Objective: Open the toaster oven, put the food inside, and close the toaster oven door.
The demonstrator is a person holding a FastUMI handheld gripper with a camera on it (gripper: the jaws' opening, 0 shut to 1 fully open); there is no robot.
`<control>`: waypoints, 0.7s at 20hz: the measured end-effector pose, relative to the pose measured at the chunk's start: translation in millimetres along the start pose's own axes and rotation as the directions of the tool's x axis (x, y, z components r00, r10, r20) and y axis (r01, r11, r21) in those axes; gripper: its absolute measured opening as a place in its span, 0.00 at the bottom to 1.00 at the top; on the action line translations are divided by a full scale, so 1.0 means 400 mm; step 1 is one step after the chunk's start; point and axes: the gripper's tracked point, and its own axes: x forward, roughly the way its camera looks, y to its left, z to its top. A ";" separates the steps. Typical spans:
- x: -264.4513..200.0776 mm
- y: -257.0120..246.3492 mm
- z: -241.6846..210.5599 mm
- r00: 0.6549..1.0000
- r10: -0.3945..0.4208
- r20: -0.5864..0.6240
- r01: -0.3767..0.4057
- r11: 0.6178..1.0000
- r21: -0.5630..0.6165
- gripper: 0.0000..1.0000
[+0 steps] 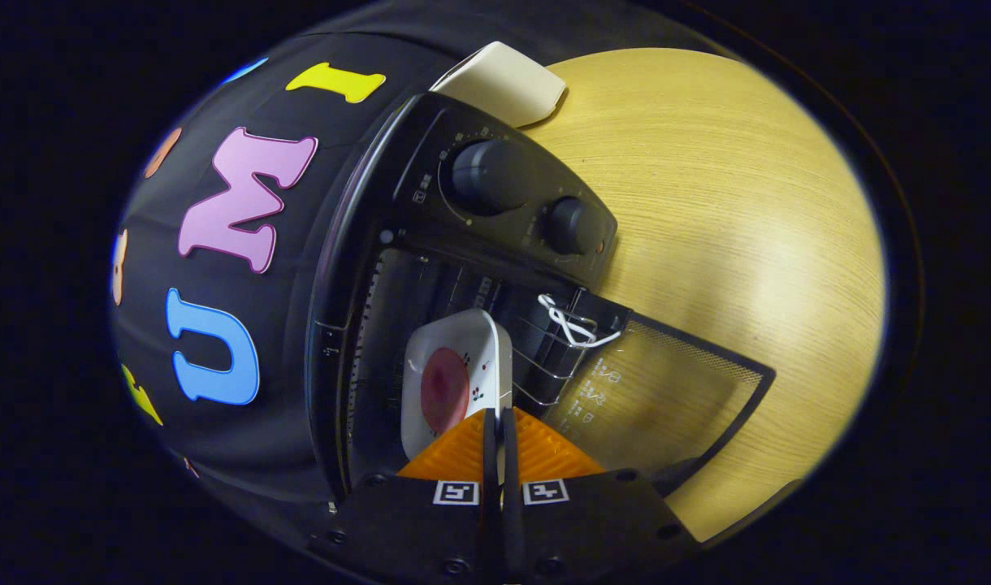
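Nearest the camera, gripper [498, 422] with fingers drawn nearly together, only a thin slit between them, clamped on the near rim of a white plate [455, 370]. Plate carrying a round reddish piece of food [445, 388], sitting inside the open cavity of a black toaster oven [398, 268], just ahead of the fingertips at 12 o'clock. Oven door [666, 390] swung fully open, lying flat toward 3 o'clock from the plate, with a white cord loop [573, 321] tied at its near corner. Two dark knobs [495, 175] on the control panel at 1 o'clock beyond the plate. Light wooden table [747, 219] underneath. Cream-coloured object [508, 81] behind the oven at 12 o'clock, kind unclear.
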 end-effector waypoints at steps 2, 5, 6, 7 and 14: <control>0.020 0.015 -0.022 1.000 0.003 -0.008 -0.003 1.000 0.010 0.06; 0.032 0.031 -0.030 1.000 0.005 0.000 -0.005 1.000 -0.003 0.05; 0.035 0.034 -0.031 1.000 0.008 0.002 -0.008 1.000 -0.006 0.05; 0.041 0.036 -0.038 1.000 0.012 -0.006 -0.012 1.000 -0.011 0.05; 0.017 0.067 -0.078 0.993 0.093 -0.074 -0.097 0.994 -0.050 0.20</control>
